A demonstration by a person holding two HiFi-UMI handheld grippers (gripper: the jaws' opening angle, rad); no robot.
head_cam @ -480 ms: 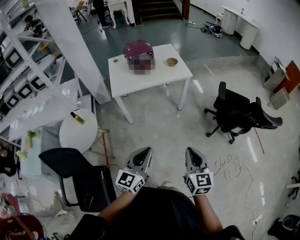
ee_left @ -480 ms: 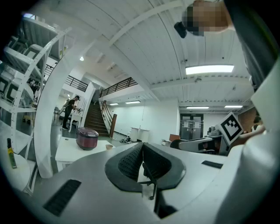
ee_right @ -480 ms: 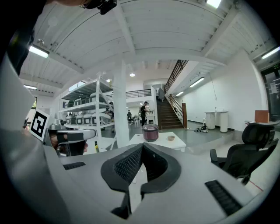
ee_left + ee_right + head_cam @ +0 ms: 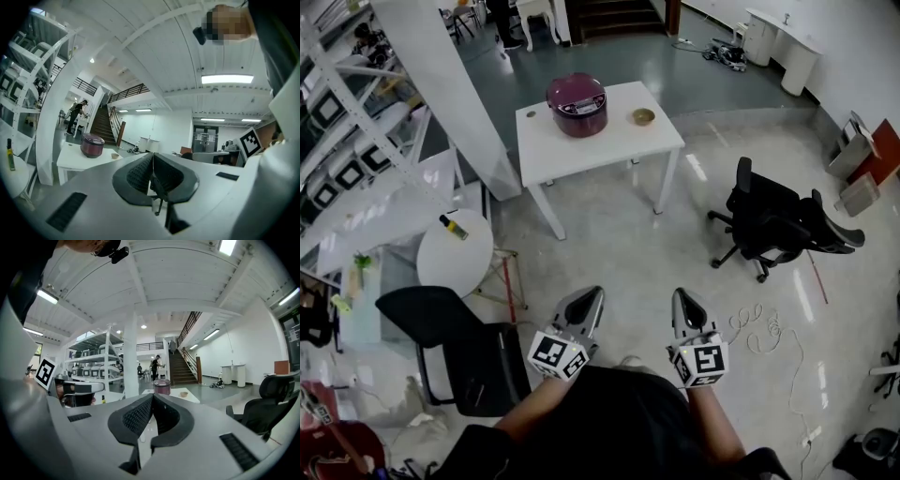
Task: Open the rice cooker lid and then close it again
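Grey plastic jaws come first: the left gripper (image 4: 591,302) and the right gripper (image 4: 682,300) are held side by side just in front of the person's body, pointing forward. Both gripper views show the jaws pressed together, with nothing pinched between them.

Below and to the left stands a black chair (image 4: 441,342). Just past it is a small round table (image 4: 450,267) with a bottle lying on it. An office chair (image 4: 769,225) sits well off to the right on the pale floor.

Farther on, across a stretch of open floor, is the white table (image 4: 619,145). The rice cooker (image 4: 577,105) stands on its far half, dark red, with its lid down. A small bowl (image 4: 644,117) sits beside it, apart from it. Stairs rise beyond.

As I judge it, the task has not begun. The cooker is well out of reach and neither gripper is near it. Everything is left to do: walking up to the table, freeing the latch, raising the lid, and then pressing it down again until it shuts.
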